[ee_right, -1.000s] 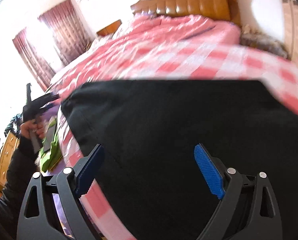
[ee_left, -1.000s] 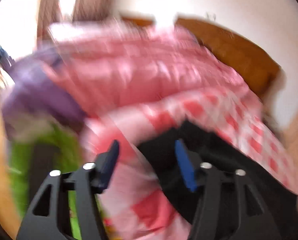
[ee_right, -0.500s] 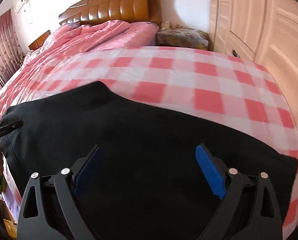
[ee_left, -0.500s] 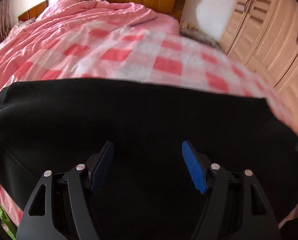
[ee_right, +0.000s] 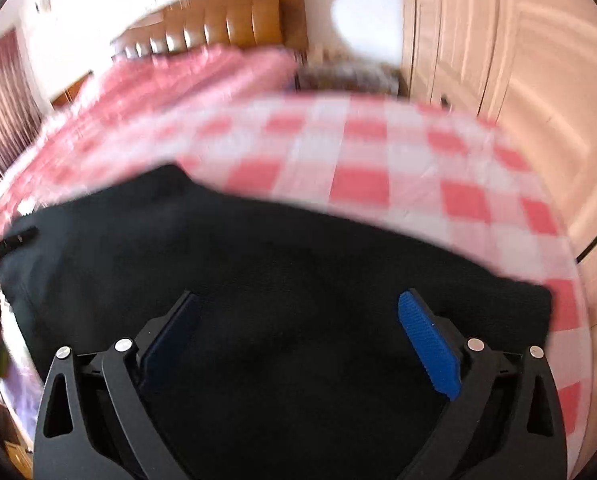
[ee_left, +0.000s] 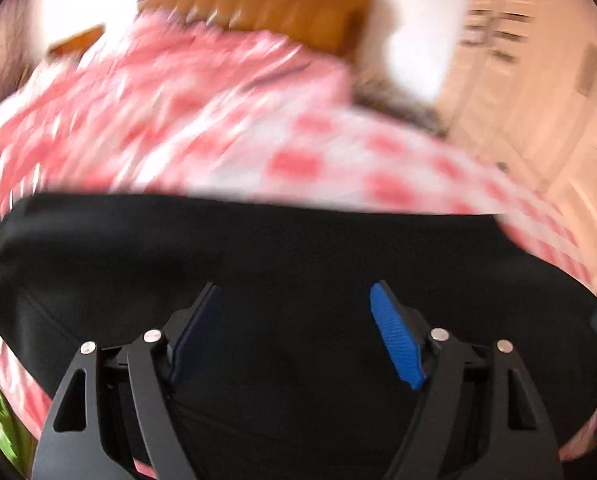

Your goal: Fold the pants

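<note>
The black pants [ee_left: 258, 256] lie spread flat across the foot of a bed with a pink-and-white checked cover [ee_left: 298, 160]. My left gripper [ee_left: 294, 300] is open and empty, hovering over the pants' near edge. In the right wrist view the pants [ee_right: 278, 280] fill the lower half, with a corner at the right [ee_right: 538, 300]. My right gripper [ee_right: 298, 312] is open and empty above the cloth. The left gripper's tip [ee_right: 14, 240] shows at the far left edge there. Both views are blurred by motion.
A brown wooden headboard [ee_right: 226, 28] stands at the far end of the bed. Pale wardrobe doors [ee_right: 518, 60] line the right side. A rumpled pink quilt [ee_left: 158, 80] covers the far part. Dark red curtains [ee_right: 2, 100] hang at the left.
The left gripper swung from the bed's left side to face the pants head-on. The right view turned rightward, then tilted a little. Both grippers stayed open.
</note>
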The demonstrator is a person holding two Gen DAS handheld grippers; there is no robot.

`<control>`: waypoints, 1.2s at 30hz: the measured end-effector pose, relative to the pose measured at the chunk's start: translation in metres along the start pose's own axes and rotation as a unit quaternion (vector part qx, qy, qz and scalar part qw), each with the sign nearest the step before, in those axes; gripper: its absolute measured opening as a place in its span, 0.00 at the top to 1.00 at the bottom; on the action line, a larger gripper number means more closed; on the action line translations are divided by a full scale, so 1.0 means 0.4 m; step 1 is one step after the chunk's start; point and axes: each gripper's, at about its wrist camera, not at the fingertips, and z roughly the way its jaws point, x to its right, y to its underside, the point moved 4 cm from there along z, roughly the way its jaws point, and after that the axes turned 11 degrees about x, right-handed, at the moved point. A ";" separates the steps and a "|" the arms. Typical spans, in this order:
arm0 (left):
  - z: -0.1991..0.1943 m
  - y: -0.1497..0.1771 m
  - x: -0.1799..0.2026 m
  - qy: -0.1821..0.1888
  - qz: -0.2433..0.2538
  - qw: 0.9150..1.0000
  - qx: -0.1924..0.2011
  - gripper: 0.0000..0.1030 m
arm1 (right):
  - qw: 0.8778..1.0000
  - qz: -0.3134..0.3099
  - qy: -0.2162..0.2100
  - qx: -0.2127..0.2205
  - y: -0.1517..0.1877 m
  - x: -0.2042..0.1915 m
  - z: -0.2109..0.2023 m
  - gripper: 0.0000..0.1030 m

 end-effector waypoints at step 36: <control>-0.152 0.212 -0.895 0.041 -0.448 0.890 0.067 0.28 | 0.957 -0.161 -0.237 -0.044 0.027 -0.812 0.137 0.06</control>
